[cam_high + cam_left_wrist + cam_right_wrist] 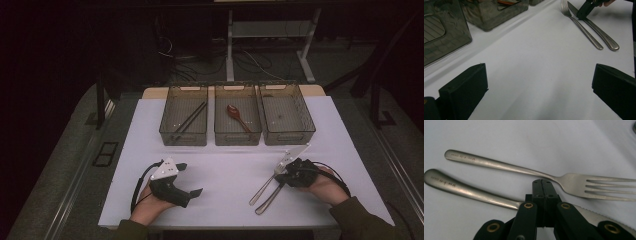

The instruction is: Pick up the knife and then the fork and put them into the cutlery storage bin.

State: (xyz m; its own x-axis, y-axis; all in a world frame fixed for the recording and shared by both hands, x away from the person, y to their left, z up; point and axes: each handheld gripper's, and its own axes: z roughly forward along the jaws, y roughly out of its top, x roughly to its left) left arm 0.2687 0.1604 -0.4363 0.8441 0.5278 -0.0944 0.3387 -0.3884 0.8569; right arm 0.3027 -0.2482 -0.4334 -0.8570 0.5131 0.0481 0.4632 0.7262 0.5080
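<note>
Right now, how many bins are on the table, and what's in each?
3, in a row at the far side: the left bin holds chopsticks, the middle bin a spoon, and the right bin looks empty.

High view: you look from above your side of table (225, 200), forward and down, three bins (237, 115) at far edge, dark floor beyond. Left gripper view: camera low over table, looking along its own jaws across white top toward fork (580, 23) and knife (599, 31), your right gripper (584, 11) farther off. Right gripper view: very near, looking down past closed jaws at same fork and knife.
</note>
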